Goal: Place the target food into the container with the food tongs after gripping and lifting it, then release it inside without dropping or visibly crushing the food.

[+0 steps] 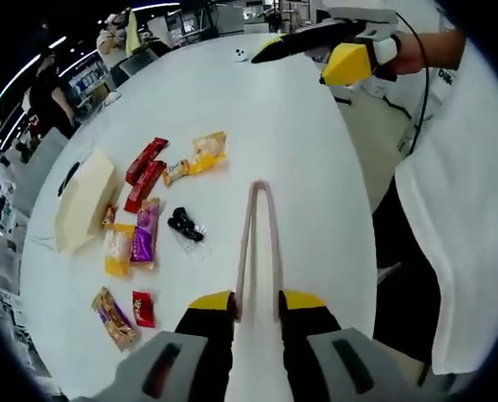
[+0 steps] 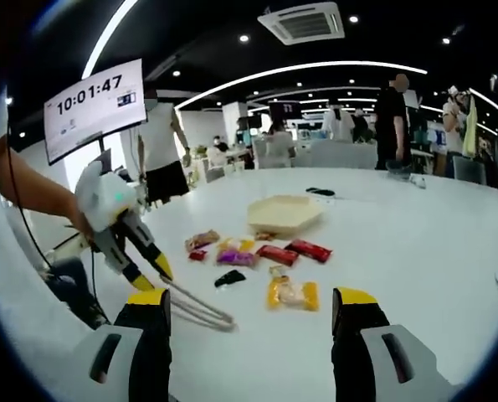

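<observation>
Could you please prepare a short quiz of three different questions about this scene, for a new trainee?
1. True or false: the left gripper is shut on the food tongs.
2. Which item lies nearest the tips of the tongs? A) black packet B) beige container C) yellow snack packet
3. Fill in: the right gripper is ____ and holds nothing.

Key: 1 true; 2 A; 3 open.

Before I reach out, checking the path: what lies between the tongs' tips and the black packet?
In the left gripper view, bare white table separates the tongs in the left gripper from the black packet.
</observation>
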